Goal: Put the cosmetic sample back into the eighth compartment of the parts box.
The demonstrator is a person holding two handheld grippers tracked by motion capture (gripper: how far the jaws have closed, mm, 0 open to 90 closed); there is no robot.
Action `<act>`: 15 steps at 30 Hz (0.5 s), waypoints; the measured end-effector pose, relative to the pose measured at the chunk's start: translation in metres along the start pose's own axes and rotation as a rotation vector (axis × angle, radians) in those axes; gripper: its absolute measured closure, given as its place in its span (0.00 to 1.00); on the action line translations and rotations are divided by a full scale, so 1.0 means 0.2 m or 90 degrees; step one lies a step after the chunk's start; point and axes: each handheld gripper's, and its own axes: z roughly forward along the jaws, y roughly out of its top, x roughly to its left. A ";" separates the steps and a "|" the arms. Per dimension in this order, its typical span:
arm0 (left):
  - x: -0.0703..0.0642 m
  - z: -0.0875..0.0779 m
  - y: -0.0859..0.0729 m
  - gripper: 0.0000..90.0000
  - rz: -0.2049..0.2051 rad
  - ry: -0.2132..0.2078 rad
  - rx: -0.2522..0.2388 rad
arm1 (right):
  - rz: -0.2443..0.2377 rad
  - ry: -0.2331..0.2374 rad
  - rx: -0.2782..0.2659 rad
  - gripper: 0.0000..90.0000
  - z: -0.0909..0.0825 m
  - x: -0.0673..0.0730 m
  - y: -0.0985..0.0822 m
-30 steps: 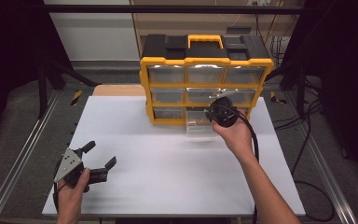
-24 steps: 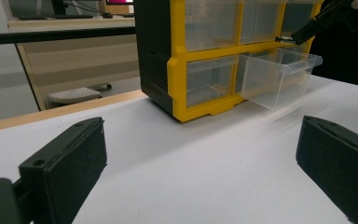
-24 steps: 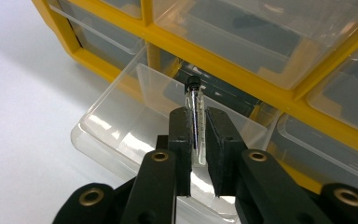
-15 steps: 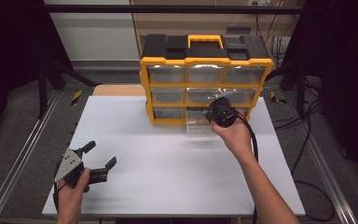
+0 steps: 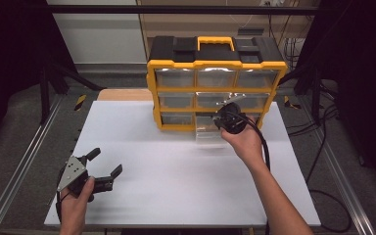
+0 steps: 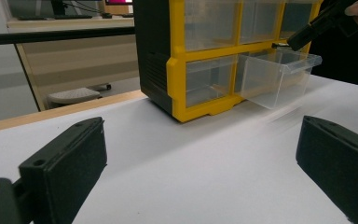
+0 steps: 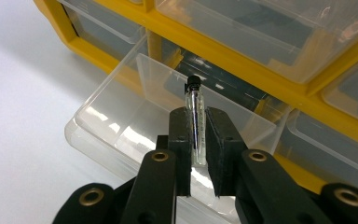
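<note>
A yellow and black drawer cabinet (image 5: 215, 73) stands at the back of the white table (image 5: 176, 181). Its bottom middle clear drawer (image 7: 135, 116) (image 6: 277, 74) (image 5: 208, 133) is pulled out. My right gripper (image 7: 196, 128) (image 5: 231, 120) is shut on a small clear glass vial with a black cap (image 7: 195, 112), held over the open drawer. At the front left, my left gripper (image 5: 103, 164) (image 6: 200, 163) rests on the table, open, with nothing between its jaws.
Metal frame rails (image 5: 24, 161) run along both sides of the table. Black cables (image 5: 318, 161) lie on the floor at the right. A wooden board edge (image 5: 125, 94) shows behind the table's left part.
</note>
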 end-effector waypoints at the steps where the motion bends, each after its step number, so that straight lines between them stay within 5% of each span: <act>1: 0.00 0.00 0.00 0.02 0.000 0.000 0.000 | 0.000 -0.001 0.001 0.90 0.00 0.00 0.00; 15: 0.00 0.00 0.00 0.02 0.001 -0.001 0.001 | -0.008 -0.003 0.015 0.90 0.03 0.01 0.00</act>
